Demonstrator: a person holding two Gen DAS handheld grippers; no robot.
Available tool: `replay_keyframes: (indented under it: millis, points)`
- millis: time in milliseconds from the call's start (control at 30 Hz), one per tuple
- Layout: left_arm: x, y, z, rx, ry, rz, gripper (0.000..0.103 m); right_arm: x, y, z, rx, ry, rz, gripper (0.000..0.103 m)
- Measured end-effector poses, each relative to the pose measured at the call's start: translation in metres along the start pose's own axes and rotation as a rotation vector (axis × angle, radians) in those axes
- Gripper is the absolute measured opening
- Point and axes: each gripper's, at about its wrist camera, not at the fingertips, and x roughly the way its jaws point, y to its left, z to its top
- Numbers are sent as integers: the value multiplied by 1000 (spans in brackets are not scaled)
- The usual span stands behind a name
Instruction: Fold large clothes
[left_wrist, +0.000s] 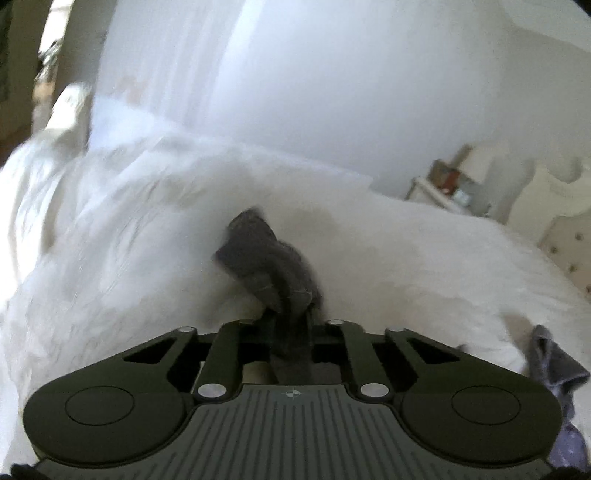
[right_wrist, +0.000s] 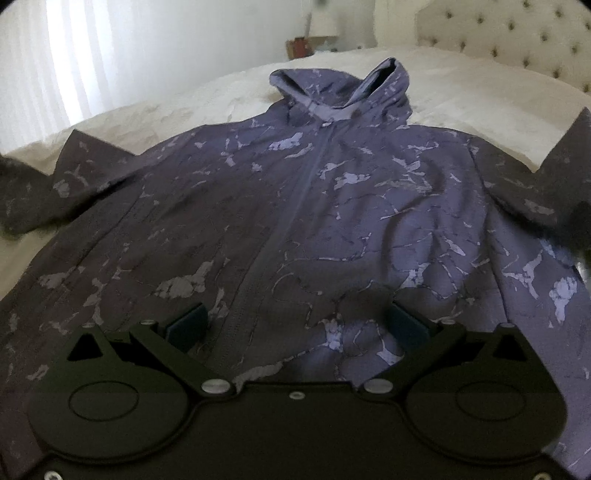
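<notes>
One hoodie (right_wrist: 332, 206), one bed (right_wrist: 461, 92)

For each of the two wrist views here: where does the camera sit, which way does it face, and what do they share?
Left wrist: sits behind the left gripper, faces across the white bed toward curtains; its jaws are shut on a bunched piece of the hoodie.
Right wrist: sits behind the right gripper, looks down along the spread hoodie toward the headboard; jaws open.
Shared: hoodie, bed, headboard. No hand shows.

Matt marbled cloth hoodie (right_wrist: 332, 206), textured white fabric bedspread (right_wrist: 461, 99), tufted upholstered headboard (right_wrist: 517, 40)
</notes>
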Motion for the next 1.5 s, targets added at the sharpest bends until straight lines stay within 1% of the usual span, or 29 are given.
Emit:
replay_keyframes:
  millis: [33, 67, 100, 167, 233, 333, 400, 500, 533, 633, 733, 867, 1000, 1067, 1100, 1167, 1233, 1267, 1300, 1367, 1433, 1467, 1500]
  points:
    - [-5, -11, 4, 22, -8, -16, 8, -3, 0, 1, -4, 3, 12, 91]
    - [-13, -22, 8, 46, -22, -35, 8, -6, -1, 3, -13, 1, 23, 83]
    - [-20, -33, 12, 64, -36, -58, 8, -10, -1, 5, -24, 2, 34, 79]
    - [-38, -57, 21, 92, -68, -121, 8, -17, -6, 10, -24, 0, 59, 79]
    - [-55, -83, 30, 125, -101, -182, 8, -27, -13, 16, -8, -22, 75, 79]
    - [-81, -128, 37, 182, -150, -288, 8, -40, -24, 25, -24, -51, 76, 82]
    - [-95, -159, 38, 223, -170, -354, 8, -47, -33, 26, -34, -84, 64, 89]
    - [-106, -207, 26, 284, -176, -454, 8, -51, -53, 19, -1, -129, 26, 89]
    - [-106, -222, 22, 303, -174, -482, 8, -50, -60, 15, 18, -130, 15, 89]
    - [-104, -267, -4, 370, -170, -566, 8, -44, -82, 12, 86, -91, 10, 89]
    - [-94, -306, -37, 426, -132, -638, 8, -45, -103, 17, 171, -88, 5, 89]
    - [-68, -349, -84, 456, -32, -717, 8, -52, -123, 24, 241, -114, -7, 89]
    - [-51, -376, -128, 527, 41, -728, 8, -55, -141, 24, 302, -108, -16, 90]
    - [-39, -379, -150, 573, 81, -714, 9, -53, -148, 23, 338, -93, -12, 90]
    - [-36, -370, -157, 591, 103, -707, 9, -52, -152, 23, 358, -83, -8, 90]
    - [-25, -373, -175, 643, 156, -682, 10, -49, -156, 21, 387, -67, -1, 90]
    - [-19, -377, -192, 688, 212, -669, 22, -47, -160, 20, 410, -56, 4, 90]
    - [-13, -374, -199, 698, 250, -669, 34, -47, -162, 20, 416, -52, 4, 90]
    - [-14, -371, -202, 703, 282, -670, 46, -45, -163, 19, 420, -48, 1, 91]
    - [-11, -361, -211, 701, 353, -680, 55, -43, -163, 19, 422, -39, -3, 93]
    - [-8, -354, -215, 706, 400, -685, 62, -39, -164, 19, 423, -28, -2, 95]
    - [-8, -349, -216, 714, 408, -684, 68, -38, -164, 19, 423, -24, -2, 95]
    - [-10, -344, -219, 720, 399, -681, 73, -37, -164, 18, 421, -19, -4, 95]
